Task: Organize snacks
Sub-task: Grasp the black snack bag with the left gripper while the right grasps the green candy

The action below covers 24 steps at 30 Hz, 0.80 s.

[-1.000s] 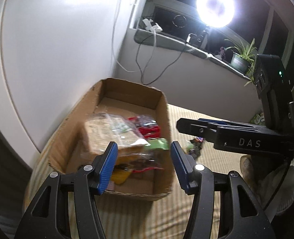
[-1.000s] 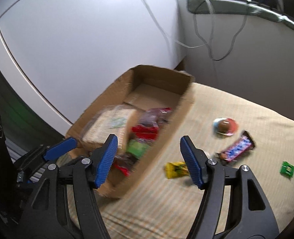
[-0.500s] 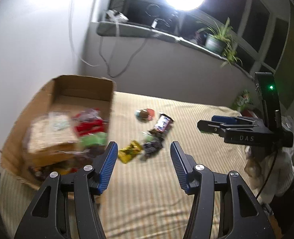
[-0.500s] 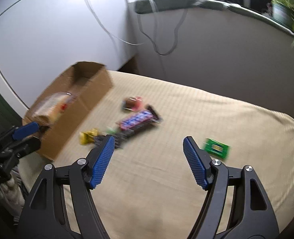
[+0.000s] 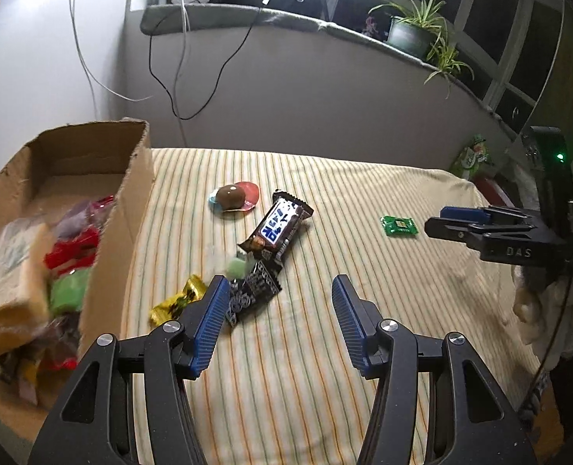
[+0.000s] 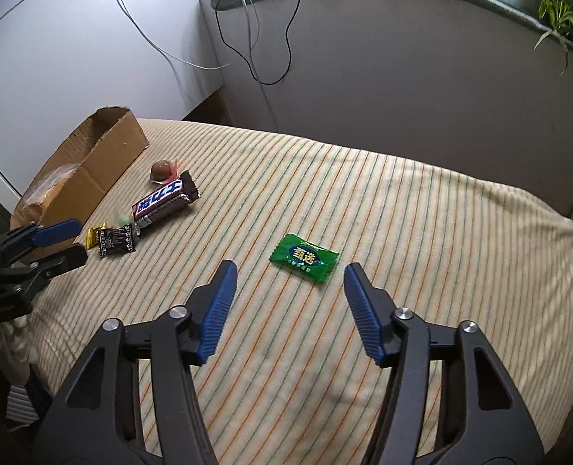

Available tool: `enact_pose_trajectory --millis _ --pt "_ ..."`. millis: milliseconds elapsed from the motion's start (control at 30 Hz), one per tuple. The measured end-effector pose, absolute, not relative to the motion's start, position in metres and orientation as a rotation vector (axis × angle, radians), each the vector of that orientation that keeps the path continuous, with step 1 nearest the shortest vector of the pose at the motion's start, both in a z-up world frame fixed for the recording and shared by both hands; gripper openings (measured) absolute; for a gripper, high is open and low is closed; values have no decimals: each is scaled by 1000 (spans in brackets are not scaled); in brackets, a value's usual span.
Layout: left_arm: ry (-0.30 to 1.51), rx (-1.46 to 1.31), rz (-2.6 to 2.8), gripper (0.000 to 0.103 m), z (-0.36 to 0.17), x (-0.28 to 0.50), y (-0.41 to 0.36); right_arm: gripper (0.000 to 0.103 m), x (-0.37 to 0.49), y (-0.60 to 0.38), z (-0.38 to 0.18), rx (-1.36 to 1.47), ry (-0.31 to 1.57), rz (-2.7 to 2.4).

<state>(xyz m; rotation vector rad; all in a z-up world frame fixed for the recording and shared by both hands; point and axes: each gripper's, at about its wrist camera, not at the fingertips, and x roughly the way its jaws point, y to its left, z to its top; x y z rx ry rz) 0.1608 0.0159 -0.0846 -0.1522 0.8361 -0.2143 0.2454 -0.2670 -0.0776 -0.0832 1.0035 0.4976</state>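
our left gripper (image 5: 275, 294) and right gripper (image 6: 286, 275) both hang spread wide, grasping nothing. one green packet (image 6: 304, 257) lies just ahead of our right fingers. ahead-left of our left gripper we count one snickers bar (image 5: 277, 228), one black wrapper (image 5: 249, 296), one yellow candy (image 5: 178, 302) and one chocolate ball (image 5: 232, 197); one cardboard box (image 5: 112, 209) of snacks stands further left.

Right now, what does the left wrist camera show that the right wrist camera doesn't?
Only the left wrist view looks into the cardboard box, showing the packets piled inside. Only the right wrist view makes the green packet large enough to see its label. Both show the chocolate bar, the black wrapped candy, the yellow candy and both grippers, left gripper and right gripper, open.
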Motion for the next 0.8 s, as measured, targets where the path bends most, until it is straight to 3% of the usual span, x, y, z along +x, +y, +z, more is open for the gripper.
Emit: enact_pose_trajectory --millis 200,533,800 --pt "861 -153 -208 53 -94 183 13 49 267 -274 -93 14 1053 539" --pt "917 -180 -214 53 -111 188 19 47 294 -273 -113 110 1105 579" --pt "934 -130 -231 48 -117 173 15 43 286 -260 -115 36 1120 609"
